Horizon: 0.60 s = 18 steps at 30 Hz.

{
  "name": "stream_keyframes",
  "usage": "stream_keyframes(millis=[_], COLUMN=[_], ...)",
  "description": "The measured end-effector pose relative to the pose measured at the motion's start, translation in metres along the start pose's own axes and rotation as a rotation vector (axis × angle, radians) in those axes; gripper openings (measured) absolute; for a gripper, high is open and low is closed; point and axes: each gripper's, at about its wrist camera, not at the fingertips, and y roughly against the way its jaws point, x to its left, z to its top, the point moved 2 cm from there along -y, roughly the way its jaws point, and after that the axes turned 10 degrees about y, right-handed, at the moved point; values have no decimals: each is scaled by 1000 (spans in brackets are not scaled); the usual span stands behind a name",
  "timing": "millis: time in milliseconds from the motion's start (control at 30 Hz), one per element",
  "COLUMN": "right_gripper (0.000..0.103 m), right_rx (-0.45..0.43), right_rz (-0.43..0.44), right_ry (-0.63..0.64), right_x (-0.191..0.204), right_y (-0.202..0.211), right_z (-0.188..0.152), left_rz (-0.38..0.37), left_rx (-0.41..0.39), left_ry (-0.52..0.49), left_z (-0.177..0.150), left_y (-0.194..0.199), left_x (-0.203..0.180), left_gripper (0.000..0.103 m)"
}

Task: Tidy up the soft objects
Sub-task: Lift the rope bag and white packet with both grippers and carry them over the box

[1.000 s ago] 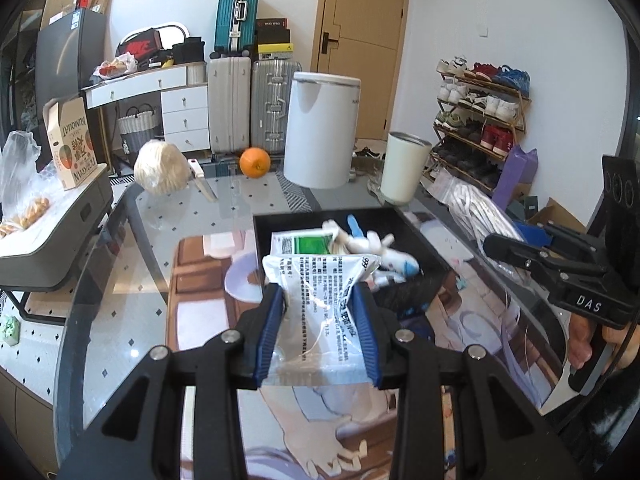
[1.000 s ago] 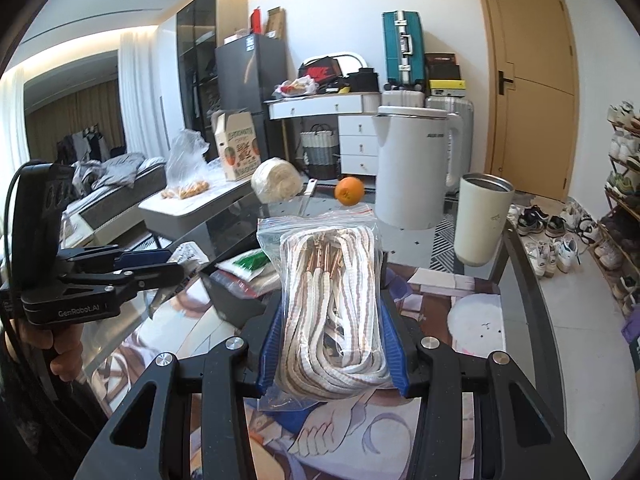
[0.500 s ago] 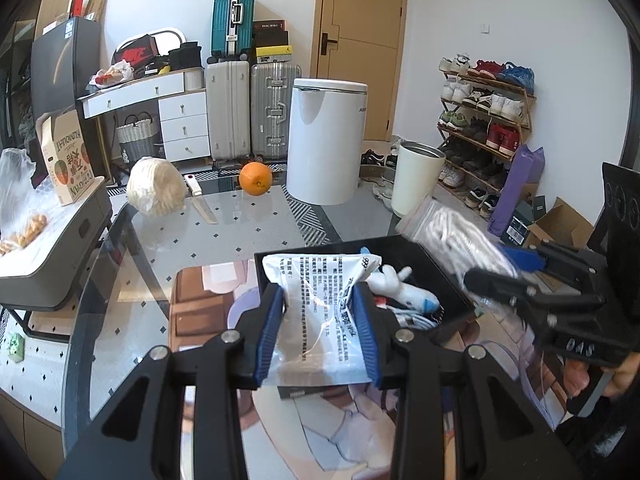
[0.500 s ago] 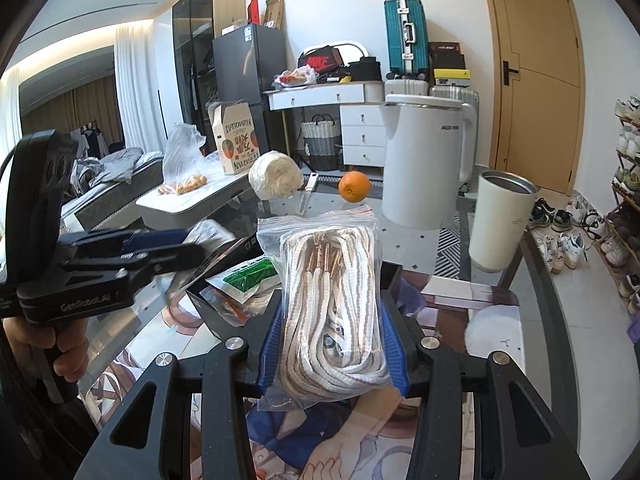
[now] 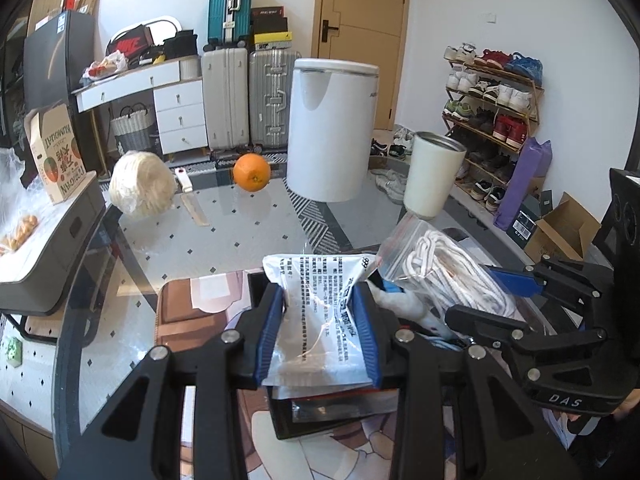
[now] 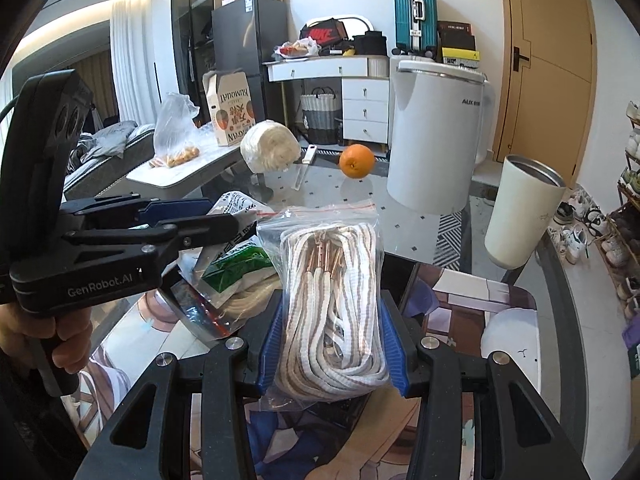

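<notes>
My left gripper is shut on a white printed packet and holds it over the near end of the black tray. My right gripper is shut on a clear zip bag of white striped rope, held above the tray's right side; that bag also shows in the left wrist view. In the right wrist view the left gripper sits to the left, above a green-and-white packet in the tray. A white plush toy lies in the tray between the two bags.
On the glass table stand a white kettle, a cream tumbler, an orange, a ball of white fibre and a knife. A shoe rack stands at the right.
Both grippers have moved in over the black tray with their bags. The rope bag now sits close beside the printed packet, and the tray lies nearer and lower in both views.
</notes>
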Motion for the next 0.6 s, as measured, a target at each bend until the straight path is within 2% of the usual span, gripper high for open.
stream_keyframes(millis=[167, 333, 433, 500, 600], right_gripper=[44, 44, 44, 44, 44], right_rx=[13, 9, 8, 8, 8], right_rz=[-20, -17, -18, -17, -19], right_ry=[-2, -17, -20, -20, -18], right_x=[-3, -6, -8, -8, -8], right_y=[-6, -6, -7, -8, -8], right_z=[3, 4, 5, 4, 4], left_rz=[12, -7, 3, 6, 0], left_rx=[12, 39, 46, 52, 47], left_ry=[11, 15, 7, 13, 1], left_z=[-1, -3, -3, -2, -3], left_y=[-7, -10, -14, -16, -12], left_x=[8, 10, 9, 9, 8], left_gripper=[35, 37, 44, 59, 69])
